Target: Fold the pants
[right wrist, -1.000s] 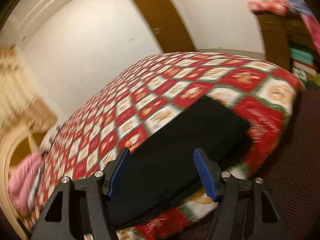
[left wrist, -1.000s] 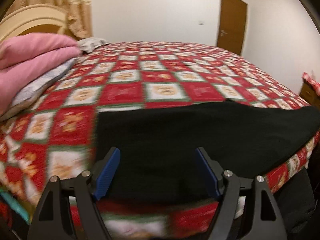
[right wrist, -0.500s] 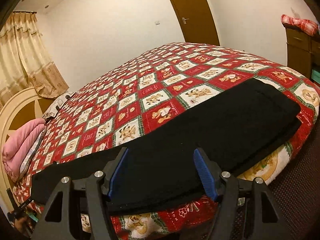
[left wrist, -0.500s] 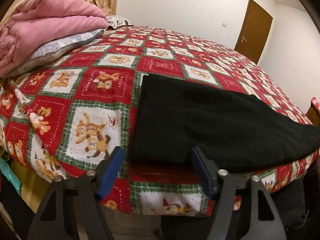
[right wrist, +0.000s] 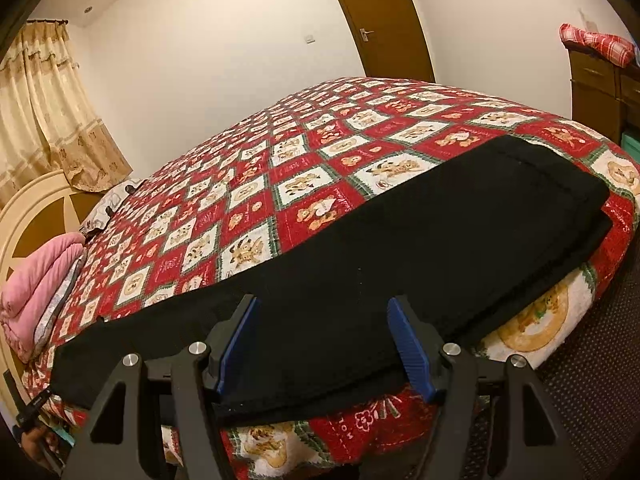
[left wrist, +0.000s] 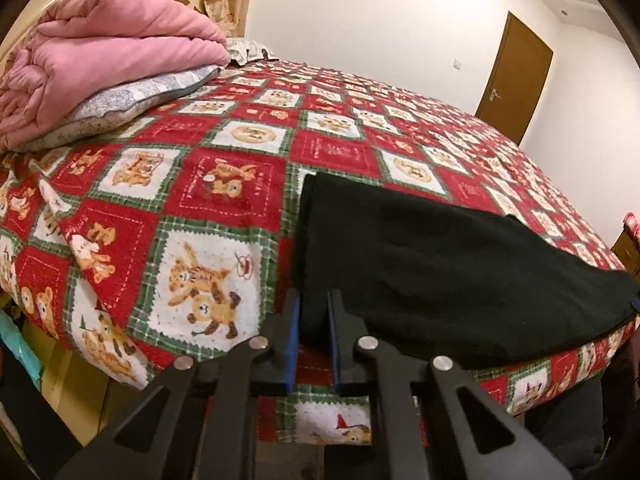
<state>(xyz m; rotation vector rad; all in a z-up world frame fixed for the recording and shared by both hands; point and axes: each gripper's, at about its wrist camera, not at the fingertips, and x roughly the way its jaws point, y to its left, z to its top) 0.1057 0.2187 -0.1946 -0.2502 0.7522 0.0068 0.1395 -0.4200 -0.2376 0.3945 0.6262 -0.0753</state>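
**Black pants pinched at one corner on the quilted bed**

A bedroom with white walls and a brown door [left wrist: 514, 76] is shown, and most of it is filled by a bed under a red, green and white patchwork quilt [left wrist: 224, 184]. The black pants [left wrist: 440, 264] are laid flat along the near edge of the quilt, stretched out lengthwise. At the head of the bed, well apart from the pants, a folded pink blanket [left wrist: 104, 56] is stacked on a grey pillow [left wrist: 132, 104].

The fingers of the left gripper [left wrist: 313, 328] are brought almost together, and the near corner of the pants is pinched between the blue pads [left wrist: 293, 344]. The fingers of the right gripper [right wrist: 324, 344] are held spread on either side of the pants' near edge, the cloth lying between them; contact with the pads cannot be made out.

The folds and seams of the pants are lost in the black. Part of a hand [right wrist: 34, 442] is cut off at the picture's dark lower left corner.
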